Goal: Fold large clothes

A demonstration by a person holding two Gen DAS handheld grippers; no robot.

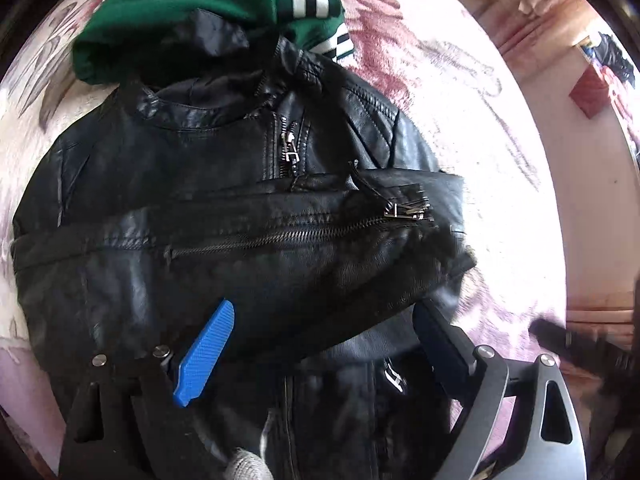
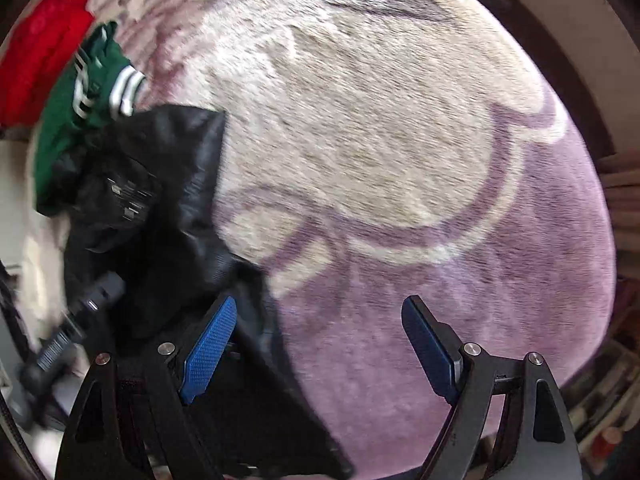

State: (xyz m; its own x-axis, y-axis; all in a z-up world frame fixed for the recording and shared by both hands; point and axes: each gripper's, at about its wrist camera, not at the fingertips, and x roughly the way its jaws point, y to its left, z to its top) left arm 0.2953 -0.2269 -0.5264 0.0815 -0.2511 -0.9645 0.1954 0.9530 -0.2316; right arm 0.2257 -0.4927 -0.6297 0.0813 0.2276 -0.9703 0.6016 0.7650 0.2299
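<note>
A black leather jacket lies on a plush floral blanket, collar towards the top, with a zippered sleeve folded across its chest. My left gripper hangs open just above the jacket's lower part, its blue pads wide apart and pressing on nothing. In the right wrist view the jacket lies blurred at the left. My right gripper is open over the purple and cream blanket. Its left finger is beside the jacket's edge, and nothing is held.
A folded green garment with white stripes lies against the jacket's collar, and a red garment is beyond it. A dark blurred tool body shows at the lower left. A red box stands off the bed at the right.
</note>
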